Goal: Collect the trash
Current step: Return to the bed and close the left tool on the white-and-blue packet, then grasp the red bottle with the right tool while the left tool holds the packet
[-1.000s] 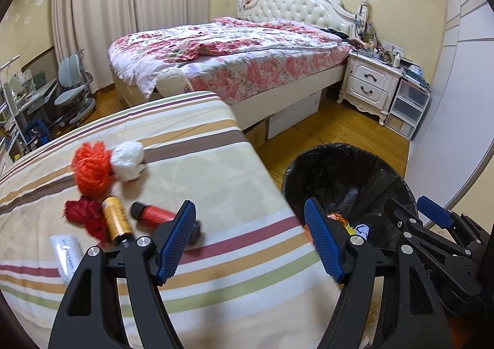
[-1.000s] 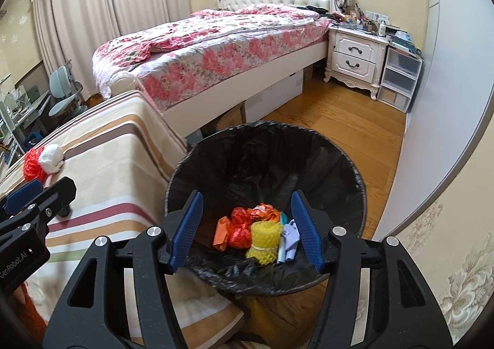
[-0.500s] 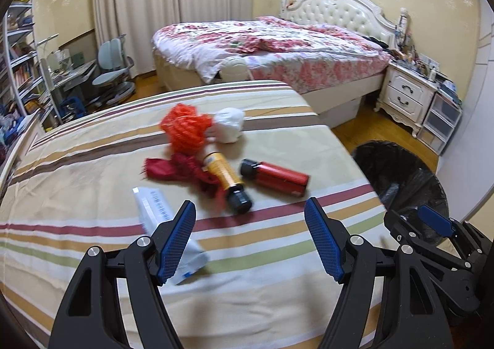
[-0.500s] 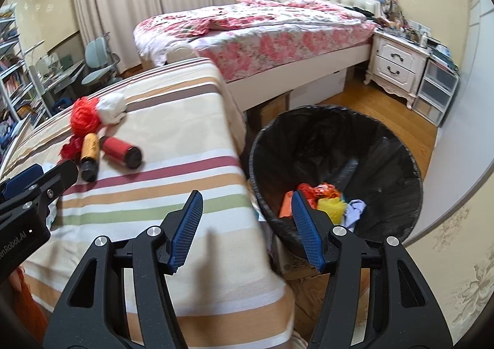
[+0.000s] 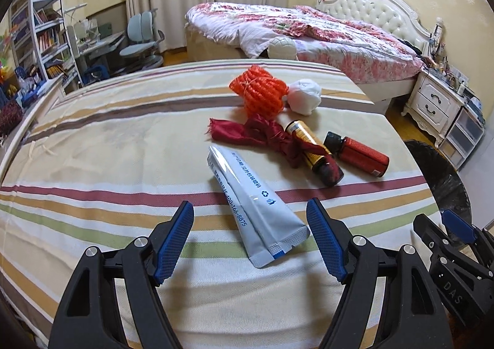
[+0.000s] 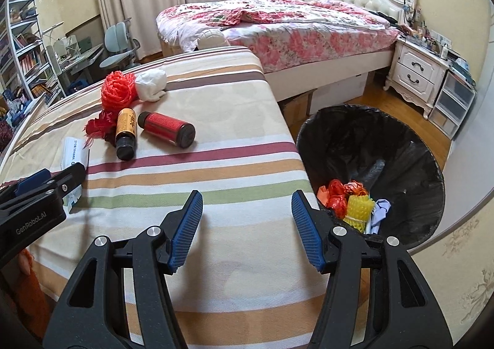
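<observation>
Both pairs of jaws stand apart and grip nothing: the left gripper [image 5: 250, 241] is opening its jaws over the striped tablecloth [image 5: 108, 164], with the crimped end of a grey-white tube [image 5: 253, 204] lying between its blue pads without touching them, while the right gripper [image 6: 247, 225] hangs open above bare cloth near the table's edge. Just beyond the tube lies a crumpled dark red cloth [image 5: 262, 133], touching a gold bottle [image 5: 311, 148] with a black cap; a red bottle [image 5: 361, 154] lies on its side just beside that. Farther back sit an orange net ball [image 5: 259, 96] and a white wad [image 5: 304, 96], touching each other. To the right of the table, on the wooden floor, stands a bin [image 6: 401, 145] lined with a black bag, holding red, orange, yellow and pale scraps at its bottom. Behind everything is a bed [image 6: 278, 25] with a floral cover.
</observation>
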Motion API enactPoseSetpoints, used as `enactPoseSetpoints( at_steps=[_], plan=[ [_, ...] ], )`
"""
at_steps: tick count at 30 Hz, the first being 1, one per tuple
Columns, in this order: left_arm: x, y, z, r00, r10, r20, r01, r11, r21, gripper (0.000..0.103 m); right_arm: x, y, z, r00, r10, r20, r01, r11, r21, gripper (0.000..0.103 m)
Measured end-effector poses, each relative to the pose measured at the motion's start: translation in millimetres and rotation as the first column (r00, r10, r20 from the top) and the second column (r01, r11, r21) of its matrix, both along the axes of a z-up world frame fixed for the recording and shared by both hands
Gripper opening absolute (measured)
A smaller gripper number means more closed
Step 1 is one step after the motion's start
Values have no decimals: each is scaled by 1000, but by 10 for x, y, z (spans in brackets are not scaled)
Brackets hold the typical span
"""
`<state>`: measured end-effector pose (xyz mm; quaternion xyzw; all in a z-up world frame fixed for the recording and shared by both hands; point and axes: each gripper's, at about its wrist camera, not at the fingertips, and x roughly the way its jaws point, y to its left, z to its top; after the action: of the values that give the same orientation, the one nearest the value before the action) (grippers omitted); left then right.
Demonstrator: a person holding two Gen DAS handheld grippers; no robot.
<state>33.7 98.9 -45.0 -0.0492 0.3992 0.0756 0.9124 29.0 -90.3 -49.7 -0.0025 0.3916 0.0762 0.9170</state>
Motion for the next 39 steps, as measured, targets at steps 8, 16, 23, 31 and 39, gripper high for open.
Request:
enactPoseSetpoints(
  at_steps=[8,16,23,31,39],
  plan=[
    [31,116,-71,997,-68,-32,66,997,-43,42,69,72,6,1000,9,-12,-10,1000,-10,59],
    [12,251,-70,996,-90,-21,89,995,-42,41,180,221,44,999,43,-7,-43,999,-33,59],
    [72,418,-59,997,-74,-22,73,997,-33,41,346,443,64,995,95,-4,-95,994,-54,59],
    [163,605,-59,998,-55,-35,54,998,-31,41,556,671,93,990,138,-5,-138,987,-87,59],
    [196,679,-63,998,-53,-33,52,998,-36,41,697,839,73,984,175,-18,-175,977,-125,59]
  ],
)
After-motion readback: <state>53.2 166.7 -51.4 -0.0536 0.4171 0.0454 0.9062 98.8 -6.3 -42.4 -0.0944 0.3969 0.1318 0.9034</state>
